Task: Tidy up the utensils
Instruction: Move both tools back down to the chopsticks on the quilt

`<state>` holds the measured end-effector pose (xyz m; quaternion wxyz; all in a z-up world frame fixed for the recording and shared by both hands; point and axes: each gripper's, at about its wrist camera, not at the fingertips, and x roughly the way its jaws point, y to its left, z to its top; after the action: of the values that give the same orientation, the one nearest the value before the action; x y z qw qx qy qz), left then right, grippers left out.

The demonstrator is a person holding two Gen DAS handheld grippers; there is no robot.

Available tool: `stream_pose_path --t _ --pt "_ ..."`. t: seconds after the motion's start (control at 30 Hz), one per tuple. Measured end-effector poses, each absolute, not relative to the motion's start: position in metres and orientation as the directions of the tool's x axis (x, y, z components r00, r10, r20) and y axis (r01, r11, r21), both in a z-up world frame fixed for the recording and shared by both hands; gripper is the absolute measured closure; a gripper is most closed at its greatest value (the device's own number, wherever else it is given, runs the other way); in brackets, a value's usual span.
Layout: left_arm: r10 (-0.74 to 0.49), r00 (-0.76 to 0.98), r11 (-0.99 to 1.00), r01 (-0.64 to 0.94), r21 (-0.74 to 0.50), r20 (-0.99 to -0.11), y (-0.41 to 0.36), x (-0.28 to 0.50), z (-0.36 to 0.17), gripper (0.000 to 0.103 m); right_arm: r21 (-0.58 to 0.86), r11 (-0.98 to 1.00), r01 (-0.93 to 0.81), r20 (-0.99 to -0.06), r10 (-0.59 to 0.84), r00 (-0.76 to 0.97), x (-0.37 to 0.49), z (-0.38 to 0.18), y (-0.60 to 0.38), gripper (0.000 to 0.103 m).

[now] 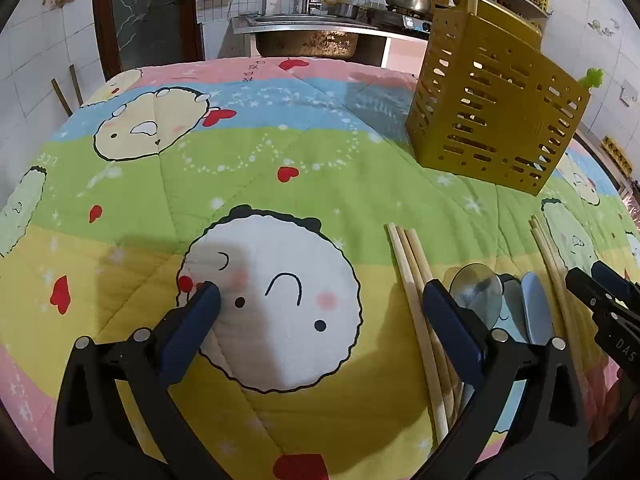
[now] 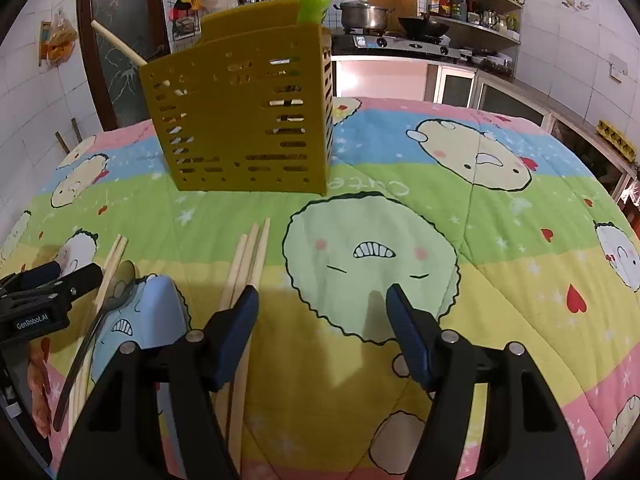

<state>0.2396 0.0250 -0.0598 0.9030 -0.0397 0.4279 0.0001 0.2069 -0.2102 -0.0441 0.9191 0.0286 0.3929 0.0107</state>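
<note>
A yellow slotted utensil holder stands on the cartoon quilt, holding one chopstick and a green-handled utensil. Wooden chopsticks lie in two bunches, with a second bunch beside a metal spoon and a pale blue spoon. My left gripper is open and empty over the quilt, its right finger next to the chopsticks. My right gripper is open and empty, its left finger over the chopsticks.
The quilt covers the whole table. Behind it are a sink, a stove with a pot and shelves. A dark door is at the back left.
</note>
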Motion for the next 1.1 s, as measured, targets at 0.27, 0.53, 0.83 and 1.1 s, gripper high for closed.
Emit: stream_pose_path --t 0.27,0.53,0.83,1.1 --pt "-0.017 0.631 0.998 -0.037 -0.053 -0.775 0.025 0.238 -0.06 0.005 0.056 0.998 0.008 -0.725 0.035 0.688 0.205 -0.045 -0.209 0.037" --pt "-0.006 0.63 0.999 -0.032 -0.033 -0.777 0.023 0.235 -0.061 0.005 0.085 0.996 -0.003 -0.699 0.062 0.712 0.2 -0.04 -0.212 0.038" --pt "-0.009 0.625 0.999 -0.03 -0.036 -0.781 0.023 0.236 -0.062 0.005 0.025 0.999 -0.031 -0.725 0.04 0.687 0.204 -0.044 -0.198 0.039" --pt "-0.005 0.617 0.999 -0.027 -0.027 -0.787 0.022 0.238 -0.062 0.005 0.026 0.999 -0.038 -0.767 0.044 0.641 0.208 -0.05 -0.192 0.052"
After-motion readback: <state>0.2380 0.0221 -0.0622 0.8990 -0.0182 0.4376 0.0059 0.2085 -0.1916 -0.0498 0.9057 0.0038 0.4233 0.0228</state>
